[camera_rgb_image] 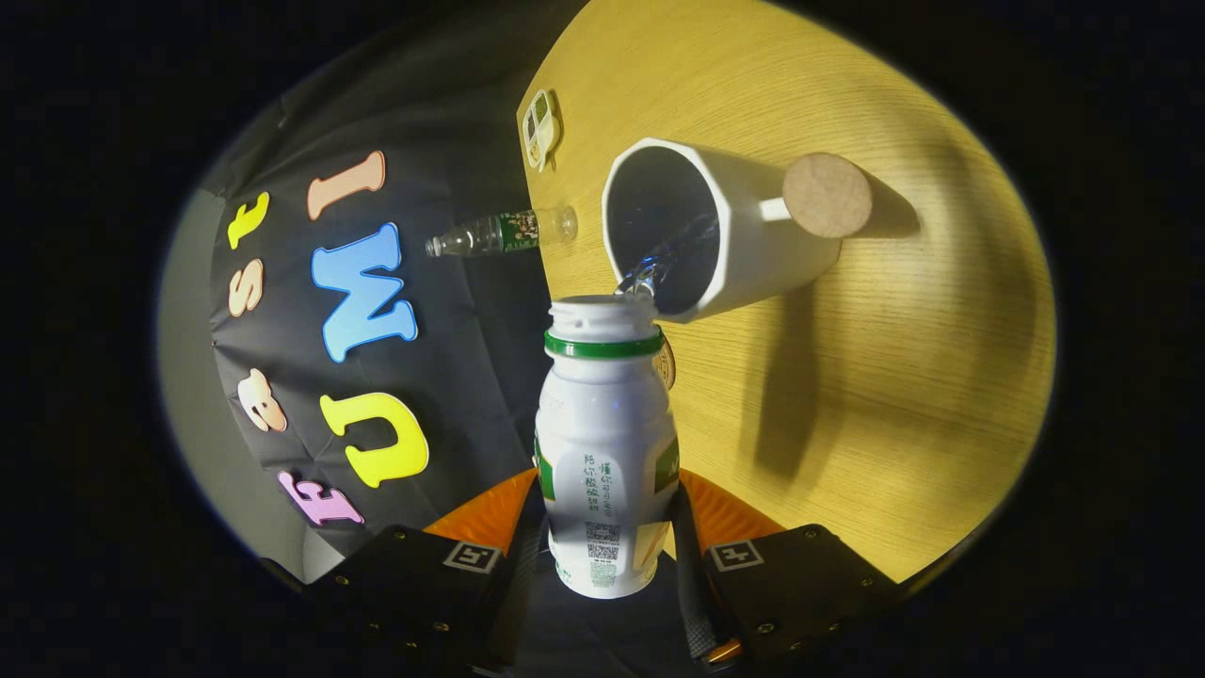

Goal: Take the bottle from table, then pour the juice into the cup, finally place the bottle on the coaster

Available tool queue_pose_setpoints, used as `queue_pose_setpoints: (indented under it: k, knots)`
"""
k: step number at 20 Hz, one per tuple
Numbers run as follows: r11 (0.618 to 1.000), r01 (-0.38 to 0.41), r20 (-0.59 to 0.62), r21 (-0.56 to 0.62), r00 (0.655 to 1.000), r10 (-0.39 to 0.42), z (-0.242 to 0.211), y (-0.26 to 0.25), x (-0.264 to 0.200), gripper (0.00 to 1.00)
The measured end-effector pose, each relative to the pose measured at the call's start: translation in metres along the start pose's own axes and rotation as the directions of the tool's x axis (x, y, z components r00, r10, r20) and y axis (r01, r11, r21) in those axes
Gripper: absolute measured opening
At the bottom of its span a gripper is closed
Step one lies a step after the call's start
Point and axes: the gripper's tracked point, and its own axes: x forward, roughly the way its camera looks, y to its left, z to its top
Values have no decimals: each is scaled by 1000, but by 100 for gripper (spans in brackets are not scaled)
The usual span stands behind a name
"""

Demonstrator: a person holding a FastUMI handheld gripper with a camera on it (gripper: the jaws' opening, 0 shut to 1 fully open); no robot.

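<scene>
1. The pouring step was in hand. The gripper (pixel 607 527) had its two fingers clamped on the lower body of the white bottle (pixel 605 443), one on each flank, and the whole view was rolled over, so the bottle was tipped toward the cup.
2. The bottle's open neck, with its green ring, sat just short of the white cup (pixel 701 231), which lay at about one o'clock from it. A thin clear stream (pixel 659 268) ran from the mouth over the rim into the cup's dark inside.
3. The next move, as I judge it, called for righting the bottle slowly once the flow thinned, so nothing dripped on the wooden table (pixel 894 377), then carrying it to the coaster.
4. The round cork disc (pixel 827 195), at two o'clock beyond the cup, was probably that coaster, though it might have been part of the cup's handle.
5. Count: one white bottle, one cup, one cork disc, one clear plastic bottle (pixel 499 233) at eleven o'clock by the table edge, one small pale tag (pixel 540 129) farther off.
</scene>
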Motion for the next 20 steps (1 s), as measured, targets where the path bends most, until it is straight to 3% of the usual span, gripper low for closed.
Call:
queue_pose_setpoints:
  k: [20]
  knots:
    - [995, 10, -27, 103, 1000, -7, 4, 9, -1, 66]
